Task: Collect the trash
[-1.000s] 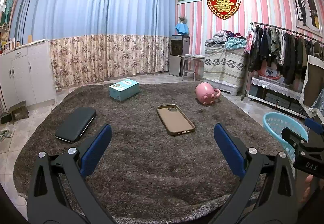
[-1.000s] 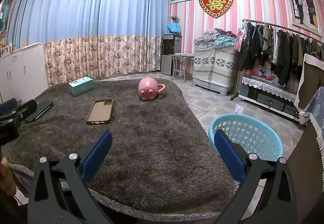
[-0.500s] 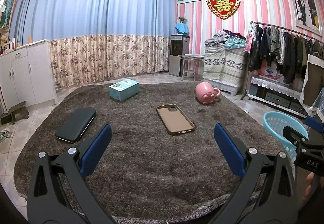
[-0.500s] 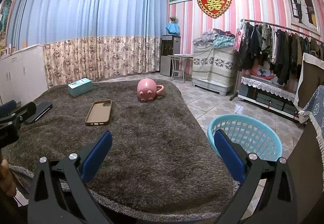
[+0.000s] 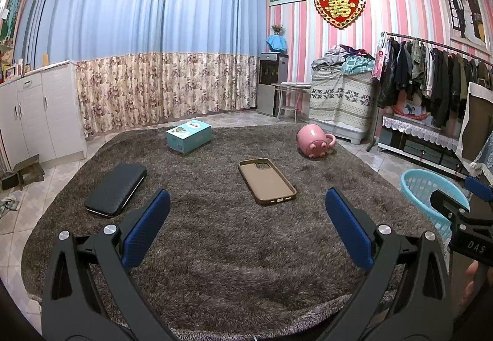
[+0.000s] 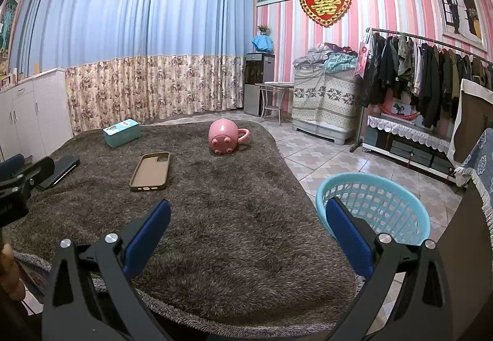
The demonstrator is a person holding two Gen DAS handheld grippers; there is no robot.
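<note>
Phone case untouched on rug; both grippers wide, empty.

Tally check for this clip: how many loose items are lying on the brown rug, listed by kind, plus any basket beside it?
Teal box: 1
Pink pig mug, on its side: 1
Brown phone case: 1
Black flat case: 1
Blue basket, on the floor tiles beside the rug: 1
Total: 4 on the rug, 5 with the basket

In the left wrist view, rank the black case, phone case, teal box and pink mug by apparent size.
1. black case
2. phone case, close to it, so unsure
3. teal box
4. pink mug
The last two lie farther away.
</note>
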